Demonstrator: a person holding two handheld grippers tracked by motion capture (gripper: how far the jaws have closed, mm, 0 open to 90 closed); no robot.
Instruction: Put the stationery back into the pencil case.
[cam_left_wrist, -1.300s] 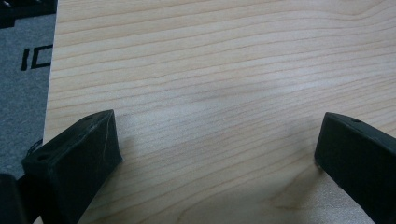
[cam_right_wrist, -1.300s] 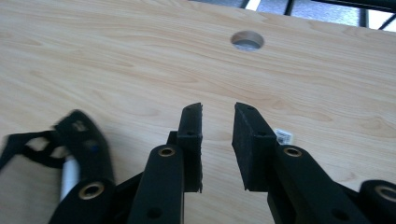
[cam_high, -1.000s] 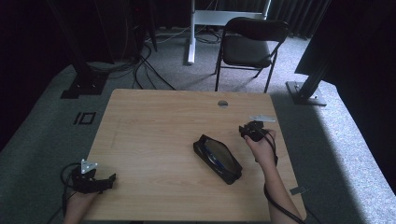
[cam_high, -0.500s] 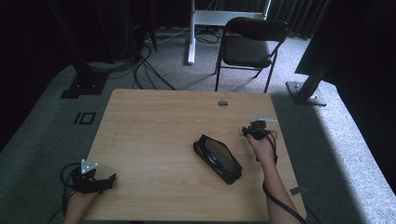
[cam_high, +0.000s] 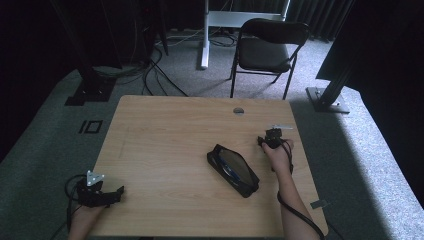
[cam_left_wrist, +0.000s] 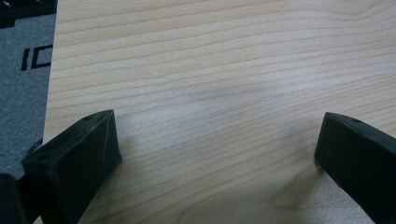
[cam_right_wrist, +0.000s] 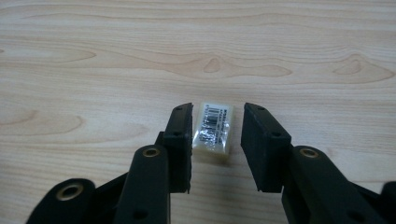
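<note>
**Right tool brackets a small wrapped eraser at the surface's far right**

The wooden surface (cam_high: 165, 150) carries little: a black zip case (cam_high: 233, 170) lies flat and diagonal near its middle right, probably parked there as the container in play, within easy reach of the right arm. The person's right forearm runs up along the surface's right side, wrist extended away from the body, so that the right tool (cam_high: 270, 139) tips down toward the wood just beyond the case.

The left tool (cam_high: 102, 194) rests at the near left corner, well apart from everything, its jaws spread wide over bare wood with nothing between them; it looks simply idle.

Smallest is the eraser (cam_right_wrist: 214, 127), a pale block in clear wrap with a barcode label, lying flat on the wood. The right tool (cam_right_wrist: 215, 144) has just been opening; its jaws now stand either side of the eraser, the left one touching or just beside it, a clear gap at the right one, so no clamp. Judged from that, it is either lining up a pinch or letting go.
</note>
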